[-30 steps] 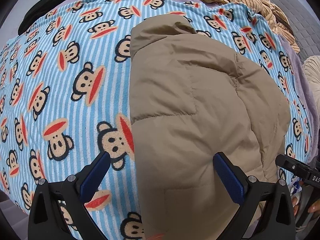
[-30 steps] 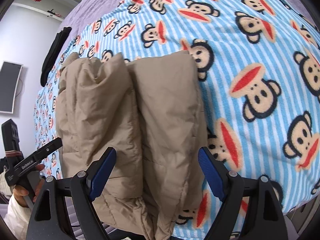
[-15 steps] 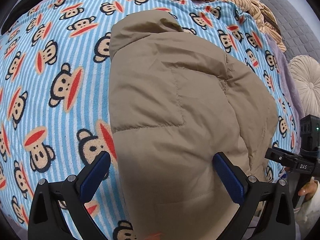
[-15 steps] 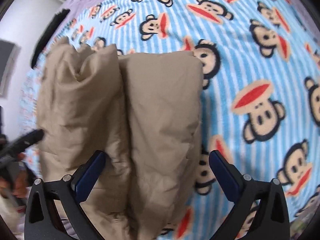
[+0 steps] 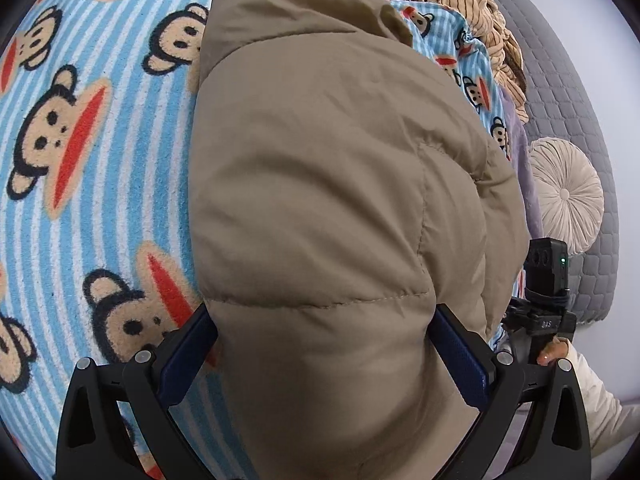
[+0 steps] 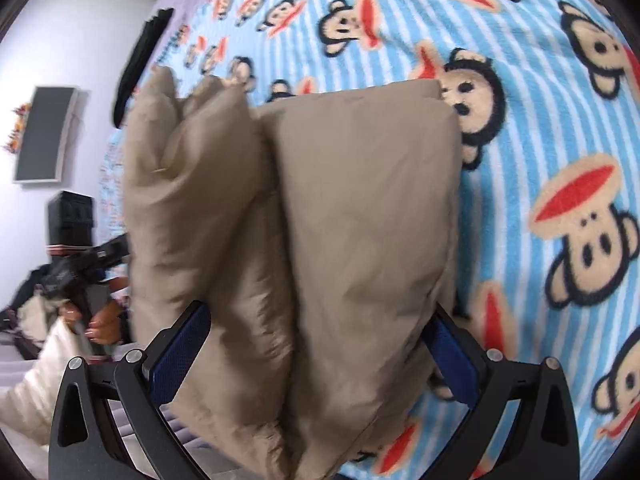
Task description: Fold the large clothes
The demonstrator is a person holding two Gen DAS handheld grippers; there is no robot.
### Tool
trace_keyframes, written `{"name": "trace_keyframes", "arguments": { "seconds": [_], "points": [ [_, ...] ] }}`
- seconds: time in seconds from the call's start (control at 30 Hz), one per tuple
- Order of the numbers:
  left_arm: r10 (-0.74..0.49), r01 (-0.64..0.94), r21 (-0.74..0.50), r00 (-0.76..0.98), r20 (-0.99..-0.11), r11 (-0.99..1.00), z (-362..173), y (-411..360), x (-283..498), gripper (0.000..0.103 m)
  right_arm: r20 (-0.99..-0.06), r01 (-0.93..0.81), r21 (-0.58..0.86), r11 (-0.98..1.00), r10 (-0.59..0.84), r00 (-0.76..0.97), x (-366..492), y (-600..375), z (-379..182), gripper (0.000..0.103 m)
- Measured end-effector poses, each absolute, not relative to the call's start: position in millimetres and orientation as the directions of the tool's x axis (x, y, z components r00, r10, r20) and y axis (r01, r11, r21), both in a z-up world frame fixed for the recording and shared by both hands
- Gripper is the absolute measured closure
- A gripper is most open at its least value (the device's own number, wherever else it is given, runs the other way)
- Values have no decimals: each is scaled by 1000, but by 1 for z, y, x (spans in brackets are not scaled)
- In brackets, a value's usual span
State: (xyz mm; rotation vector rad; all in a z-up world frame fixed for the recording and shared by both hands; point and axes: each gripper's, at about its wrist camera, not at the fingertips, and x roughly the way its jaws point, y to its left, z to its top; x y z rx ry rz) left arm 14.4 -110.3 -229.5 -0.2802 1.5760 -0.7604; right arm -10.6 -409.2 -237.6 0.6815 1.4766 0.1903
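Observation:
A tan puffer jacket (image 5: 332, 200) lies folded lengthwise on a blue striped monkey-print blanket (image 5: 88, 128). My left gripper (image 5: 320, 356) is wide open with the jacket's near end bulging between its blue pads. In the right wrist view the jacket (image 6: 320, 220) shows as two long padded folds side by side. My right gripper (image 6: 316, 348) is also wide open astride the jacket's other end. Each gripper shows in the other's view, the right one (image 5: 548, 300) at the jacket's far edge, the left one (image 6: 80, 264) likewise.
A striped beige garment (image 5: 460, 4) is heaped at the blanket's far corner. A round cream cushion (image 5: 568, 196) rests against a grey quilted headboard (image 5: 560, 92). A black garment (image 6: 140, 60) lies at the blanket's far edge. The blanket (image 6: 560, 160) extends to the right.
Both grippers have moved in closer over the jacket's ends, so the fabric now fills the space between the open fingers. The jaws have stayed open.

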Motion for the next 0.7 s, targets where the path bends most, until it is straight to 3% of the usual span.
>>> {"name": "trace_keyframes", "arguments": {
  "seconds": [0.17, 0.37, 0.57, 0.63, 0.7],
  "points": [
    [-599, 242, -626, -182, -780, 742, -244, -128, 17, 0, -772, 333, 622, 709, 626, 108, -6, -423, -270, 0],
    [-505, 286, -510, -99, -858, 811, -230, -151, 8, 0, -689, 386, 704, 597, 705, 168, -4, -422, -295, 0],
    [-434, 359, -404, 4, -901, 842, -199, -169, -7, 19, -665, 474, 707, 524, 721, 195, -11, -423, -298, 1],
    [-422, 372, -384, 23, -906, 845, -191, -174, -9, 24, -636, 488, 728, 482, 740, 218, -16, -424, -296, 12],
    [-415, 389, -369, 40, -909, 844, -181, -177, -13, 26, -611, 496, 746, 444, 752, 246, -21, -424, -292, 31]
  ]
}}
